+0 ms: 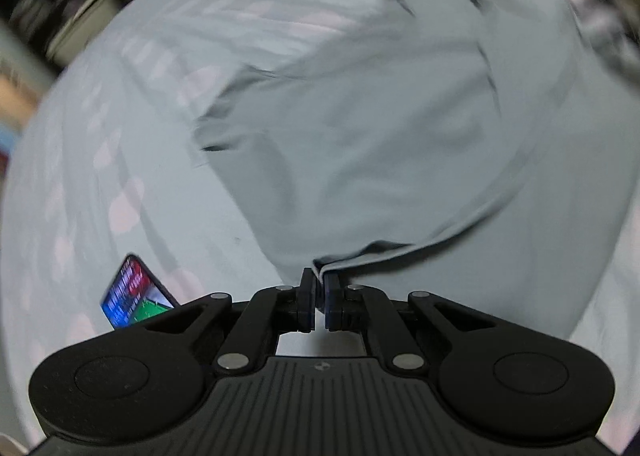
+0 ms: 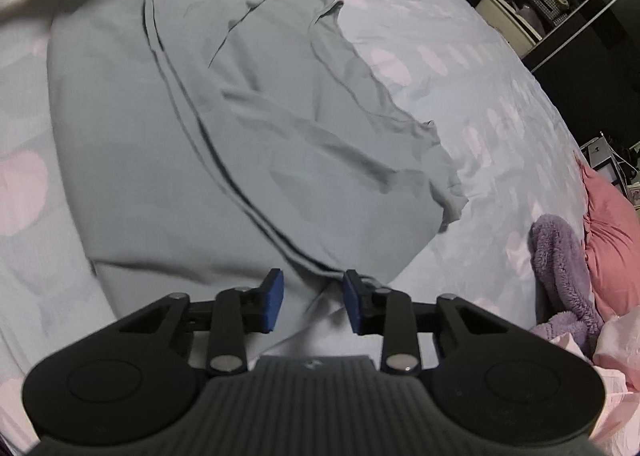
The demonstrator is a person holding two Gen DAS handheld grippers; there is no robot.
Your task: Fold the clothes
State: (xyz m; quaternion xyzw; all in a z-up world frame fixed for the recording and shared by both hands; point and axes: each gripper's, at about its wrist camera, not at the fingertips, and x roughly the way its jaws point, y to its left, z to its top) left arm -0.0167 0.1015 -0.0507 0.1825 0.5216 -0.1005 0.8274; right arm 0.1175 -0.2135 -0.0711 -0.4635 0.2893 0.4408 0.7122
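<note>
Left wrist view shows the left gripper (image 1: 319, 288) clenched on the hem of the grey shirt (image 1: 360, 128) spread on the bed (image 1: 120, 196), while the right gripper (image 2: 313, 296) straddles its edge, released; mid-fold, it likely needs to pinch next.

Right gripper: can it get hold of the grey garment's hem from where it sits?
Probably yes. The right gripper is open, its fingers astride the hem of the grey garment, with nothing between them.

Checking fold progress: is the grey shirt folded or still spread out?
Partly folded: the shirt has one side doubled over along a long crease, the rest lies flat on the bed.
</note>
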